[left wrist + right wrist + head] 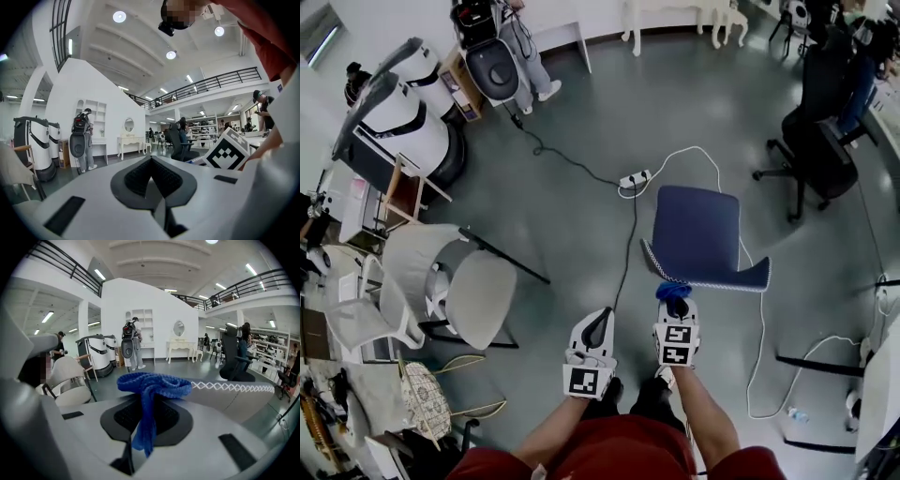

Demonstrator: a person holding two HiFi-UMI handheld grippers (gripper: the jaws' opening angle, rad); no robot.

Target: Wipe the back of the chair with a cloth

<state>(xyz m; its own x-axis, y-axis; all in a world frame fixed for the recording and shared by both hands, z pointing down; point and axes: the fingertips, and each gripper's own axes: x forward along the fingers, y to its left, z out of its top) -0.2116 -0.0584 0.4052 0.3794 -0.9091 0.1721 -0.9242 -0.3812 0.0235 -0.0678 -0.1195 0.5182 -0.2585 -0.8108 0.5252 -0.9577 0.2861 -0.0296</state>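
Clamping nubby blue cloth [152,385], right gripper [676,309] perhaps touches chair [698,234]; left gripper [599,319] closed.

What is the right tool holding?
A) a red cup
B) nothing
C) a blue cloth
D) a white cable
C: the right tool is shut on a blue cloth, which bunches up above its jaws and hangs down between them.
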